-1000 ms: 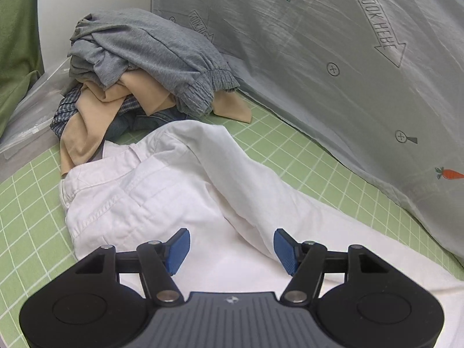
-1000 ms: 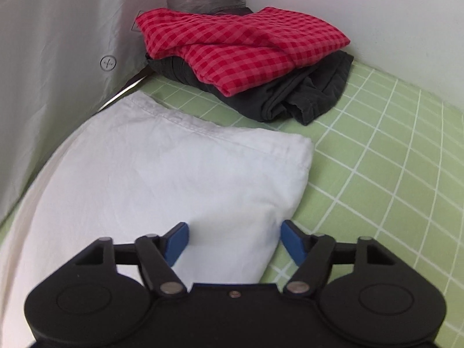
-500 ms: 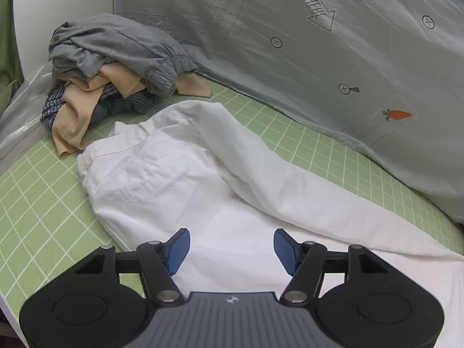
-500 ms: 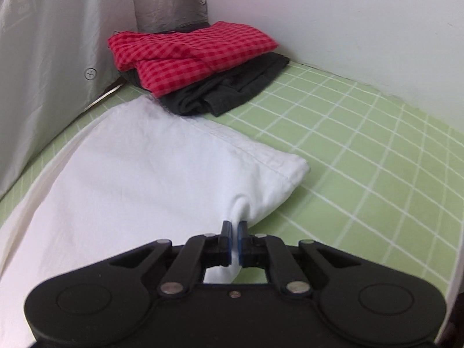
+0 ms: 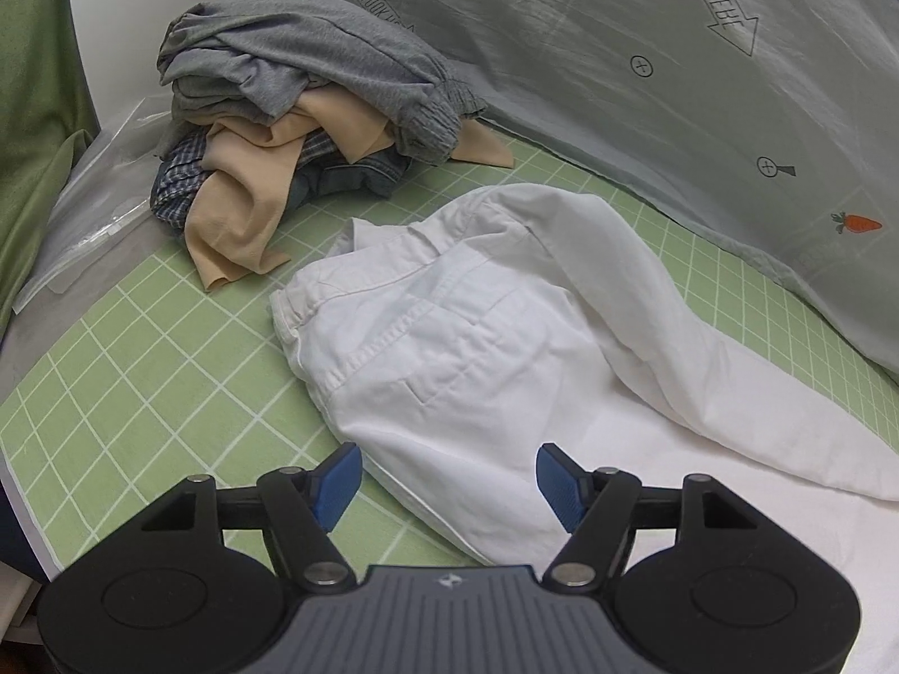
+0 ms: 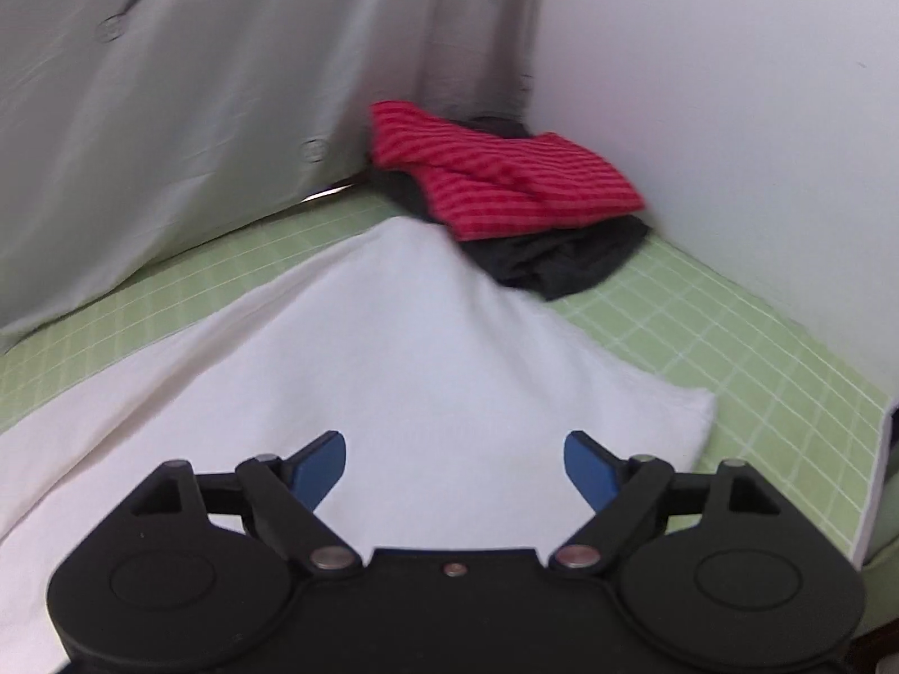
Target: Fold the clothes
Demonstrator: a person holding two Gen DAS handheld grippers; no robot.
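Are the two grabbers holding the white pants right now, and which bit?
Nothing is held. The left gripper and right gripper both have jaws opening, hovering over the white pants with their blue pads clear of the cloth.

We note white trousers (image 5: pixel 449 348) lying flat on the green grid mat (image 5: pixel 140 382), waistband toward the unfolded clothes pile (image 5: pixel 292 112), one leg crossed over.

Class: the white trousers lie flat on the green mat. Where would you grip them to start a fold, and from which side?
Grip the white trousers at the waistband's near corner, coming from the bare mat side: that thick seamed edge lies exposed there, and the open left gripper is nearby.
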